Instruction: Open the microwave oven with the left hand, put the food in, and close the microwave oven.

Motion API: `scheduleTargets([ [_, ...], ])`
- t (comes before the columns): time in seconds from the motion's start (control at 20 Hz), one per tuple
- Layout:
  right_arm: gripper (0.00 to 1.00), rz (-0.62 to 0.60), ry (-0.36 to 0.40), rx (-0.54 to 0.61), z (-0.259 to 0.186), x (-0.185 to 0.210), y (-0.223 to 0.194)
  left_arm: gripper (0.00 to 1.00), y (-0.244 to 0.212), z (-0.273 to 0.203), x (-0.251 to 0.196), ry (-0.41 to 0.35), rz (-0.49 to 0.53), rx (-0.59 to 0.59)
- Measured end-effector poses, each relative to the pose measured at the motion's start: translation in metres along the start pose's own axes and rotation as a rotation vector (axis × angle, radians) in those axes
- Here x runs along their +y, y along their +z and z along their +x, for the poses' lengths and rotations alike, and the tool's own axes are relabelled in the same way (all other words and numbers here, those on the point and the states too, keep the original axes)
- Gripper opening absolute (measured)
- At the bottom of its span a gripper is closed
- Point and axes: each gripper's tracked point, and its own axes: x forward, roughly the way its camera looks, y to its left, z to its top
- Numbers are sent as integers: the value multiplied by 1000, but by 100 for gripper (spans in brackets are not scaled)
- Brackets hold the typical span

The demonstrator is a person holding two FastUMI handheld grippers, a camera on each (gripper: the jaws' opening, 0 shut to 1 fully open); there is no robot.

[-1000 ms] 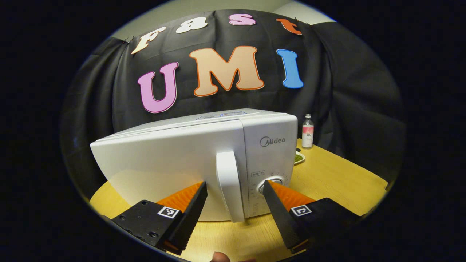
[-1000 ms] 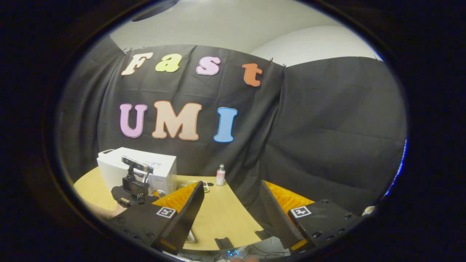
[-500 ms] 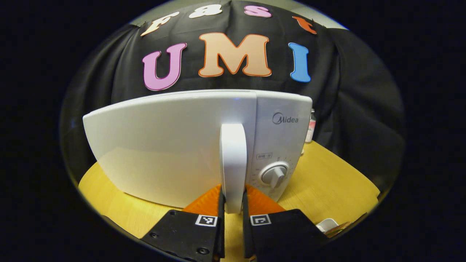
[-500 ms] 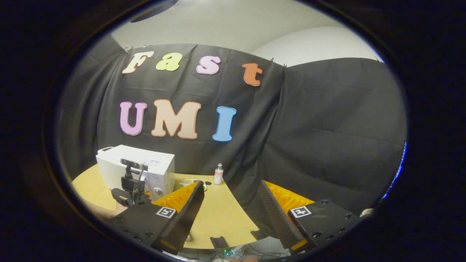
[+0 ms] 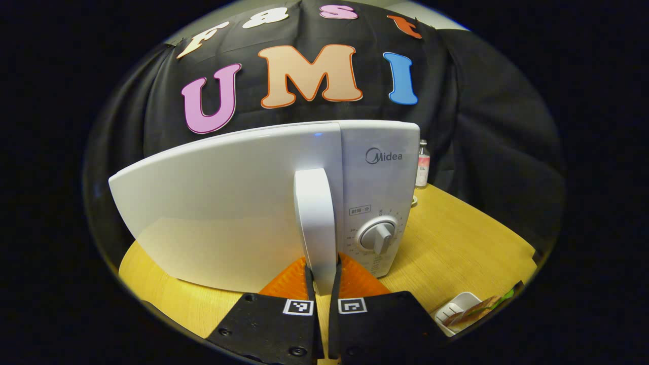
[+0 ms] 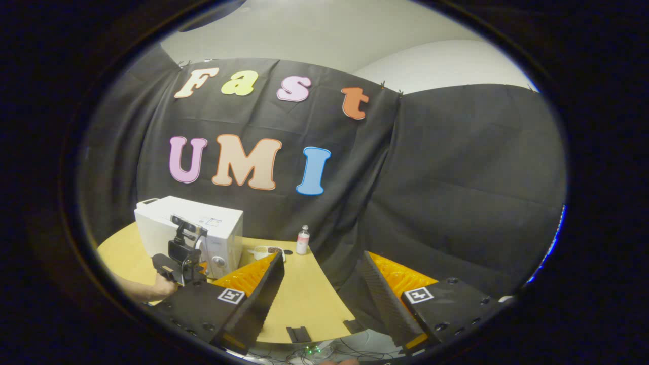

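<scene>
The white microwave (image 5: pixel 243 203) stands on the yellow table, and its door looks closed against the control panel. My left gripper (image 5: pixel 322 266) is shut on the lower end of the upright white door handle (image 5: pixel 313 213), one finger on each side. In the right gripper view the microwave (image 6: pixel 203 228) sits far left, with the left gripper (image 6: pixel 180 256) and the hand holding it in front of it. A white tray of food (image 5: pixel 461 312) lies at the table's near right edge. My right gripper (image 6: pixel 321 256) hangs open with nothing in it, past the table's right side.
A dial knob (image 5: pixel 377 235) sits on the panel right of the handle. A small bottle (image 5: pixel 422 165) stands behind the microwave's right corner, and in the right gripper view a small dish (image 6: pixel 266 251) lies beside the bottle (image 6: pixel 302 240). Cables lie on the floor below the table edge (image 6: pixel 304 324).
One second ago the left gripper was open on both sides of the handle; it moved in and shut on it. Since then the view shifted slightly. The right gripper barely moved.
</scene>
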Motion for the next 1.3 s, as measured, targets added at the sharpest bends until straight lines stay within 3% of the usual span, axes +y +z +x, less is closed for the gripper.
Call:
scheduleTargets([
  [0.1, 97, -13, 16, -8, -1, 6, 3, 2, 0, -1, -2, -10, -51, 15],
  [0.3, 97, -12, 35, -20, 2, 12, 4, 1, -1, -3, -3, -26, -33, 43],
  [0.5, 97, 40, 45, -26, 12, 18, 5, 0, -17, -47, -2, -46, 4, 18],
  [0.8, 97, 105, 145, -37, 28, 59, 5, 0, -54, -125, 17, -116, -5, 94],
  [1.3, 97, 138, 236, -79, 23, 109, 18, 0, -95, -220, 88, -23, -36, 175],
])
